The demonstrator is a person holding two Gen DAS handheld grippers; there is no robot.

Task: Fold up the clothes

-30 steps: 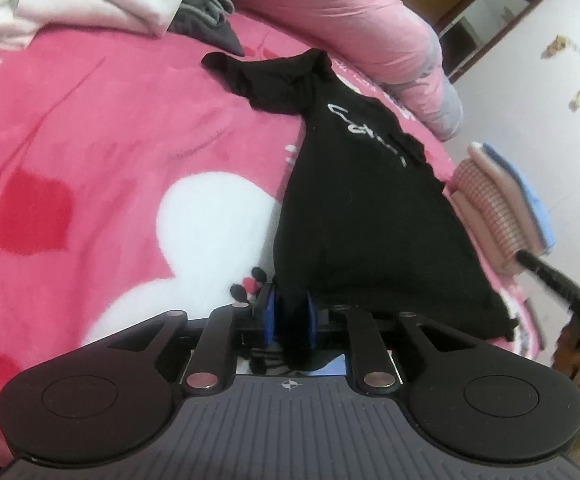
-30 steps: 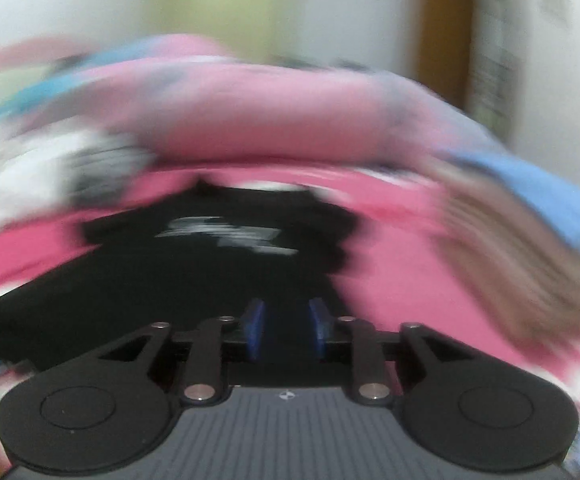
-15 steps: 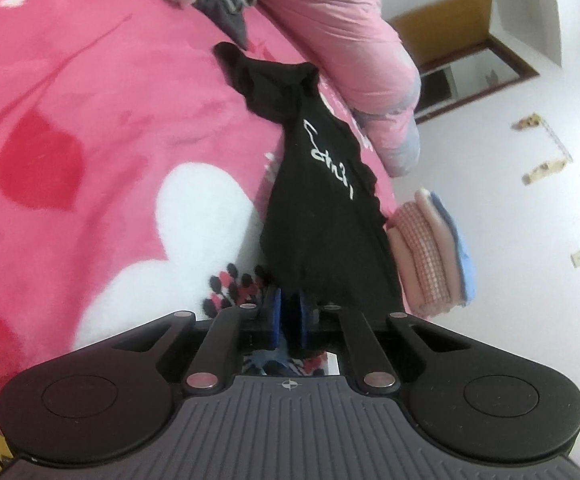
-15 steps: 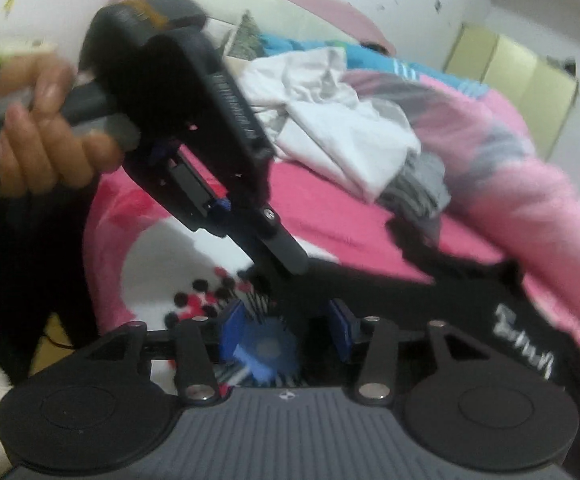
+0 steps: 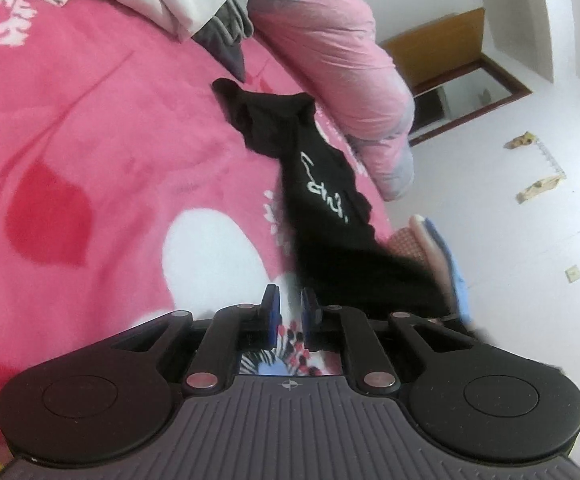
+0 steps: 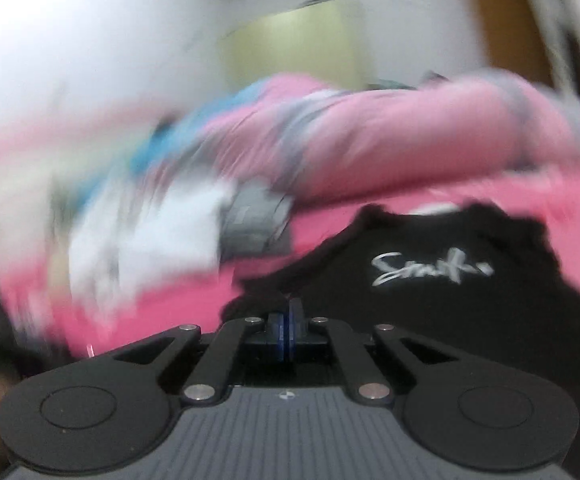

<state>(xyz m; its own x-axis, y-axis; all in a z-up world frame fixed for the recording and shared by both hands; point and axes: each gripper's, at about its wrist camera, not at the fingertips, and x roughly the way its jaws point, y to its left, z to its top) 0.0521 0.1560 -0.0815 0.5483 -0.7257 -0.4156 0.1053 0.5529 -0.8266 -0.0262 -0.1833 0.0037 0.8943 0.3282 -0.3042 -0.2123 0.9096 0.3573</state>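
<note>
Left gripper point(image 5: 289, 300) hovers with blue pads parted and nothing between them, over fuzzy pink blanket point(image 5: 89, 152); the limp black shirt point(image 5: 330, 200) stretches ahead-right. Right gripper point(image 6: 288, 312) is pinched together on the shirt's soft edge.

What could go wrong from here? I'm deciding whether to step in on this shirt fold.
1. The left tongs stand open with only blanket between them, so the black T-shirt hangs from one grip and may bunch or twist.
2. The right tongs are shut on a thin pinch of the shirt's edge in a motion-blurred view; a fast swing could pull it free.
3. The shirt's far side lies near the folded stack and could drag it.
</note>
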